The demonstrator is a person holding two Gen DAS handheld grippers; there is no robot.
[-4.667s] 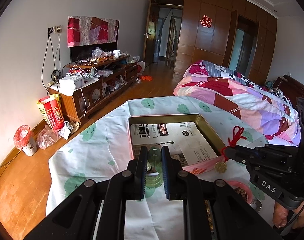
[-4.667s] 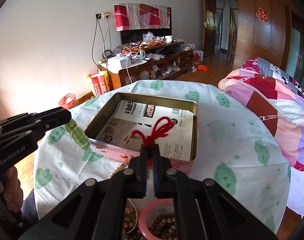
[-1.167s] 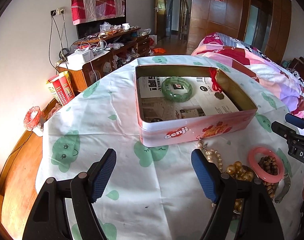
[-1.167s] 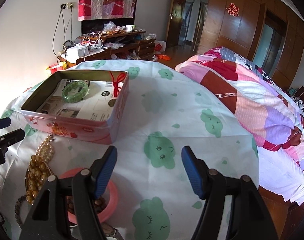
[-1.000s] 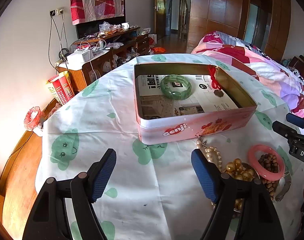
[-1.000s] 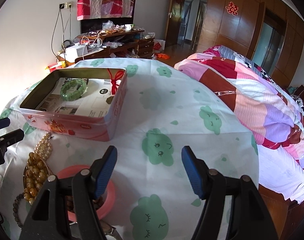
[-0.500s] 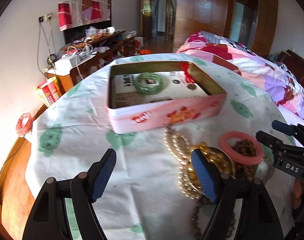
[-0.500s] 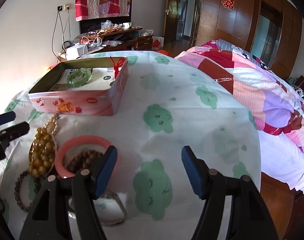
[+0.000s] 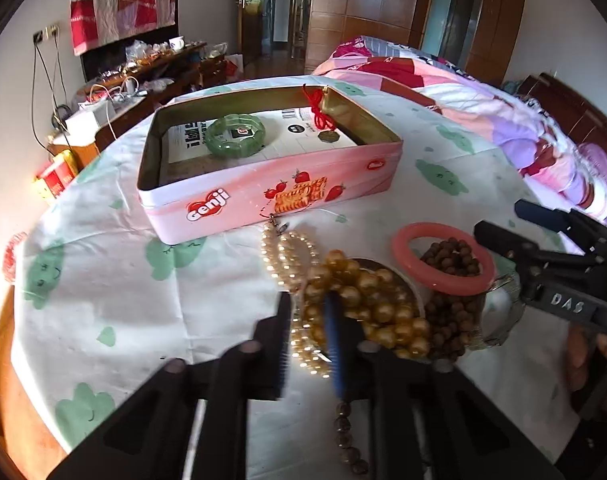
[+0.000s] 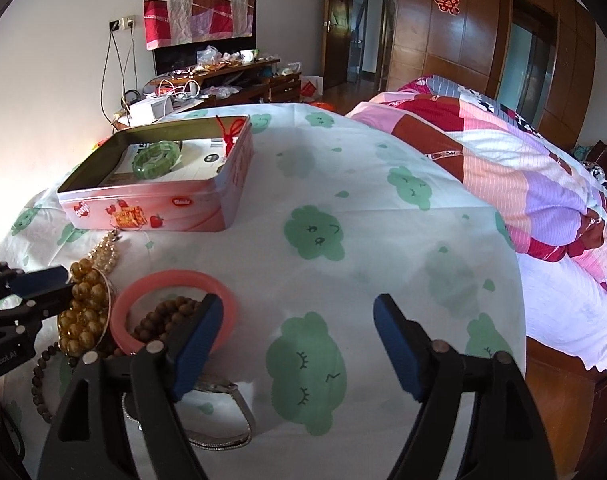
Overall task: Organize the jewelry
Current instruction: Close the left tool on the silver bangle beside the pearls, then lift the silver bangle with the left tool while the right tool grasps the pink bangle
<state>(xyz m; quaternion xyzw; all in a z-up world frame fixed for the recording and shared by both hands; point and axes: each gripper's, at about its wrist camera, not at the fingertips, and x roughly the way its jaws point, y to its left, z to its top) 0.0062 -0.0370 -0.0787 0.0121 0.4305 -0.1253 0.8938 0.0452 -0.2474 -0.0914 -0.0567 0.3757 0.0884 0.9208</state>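
With a green bracelet (image 9: 235, 136) and red-corded charm (image 9: 322, 120) in the tin (image 9: 271, 196), the left gripper (image 9: 307, 332) has just been closing on the pearl strand (image 9: 291, 256) while the right gripper (image 10: 299, 340) gapes empty, leaving most of the heap unsorted.

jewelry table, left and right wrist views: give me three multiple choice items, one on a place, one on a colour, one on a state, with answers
1. Where does the green bangle lie?
A. inside the pink tin
B. on the tablecloth beside the tin
C. on the bed

2. What colour is the plain ring bangle around the brown beads?
A. blue
B. pink
C. white

3. How does the left tool stand?
A. wide open over bare cloth
B. out of view
C. jaws nearly together on the pearl strand

Answers:
1 A, the green bangle rests on the paper lining inside the tin.
2 B, it shows pink in both views.
3 C, the jaws have just been closing, with pearls between the pads; the right tool is open.
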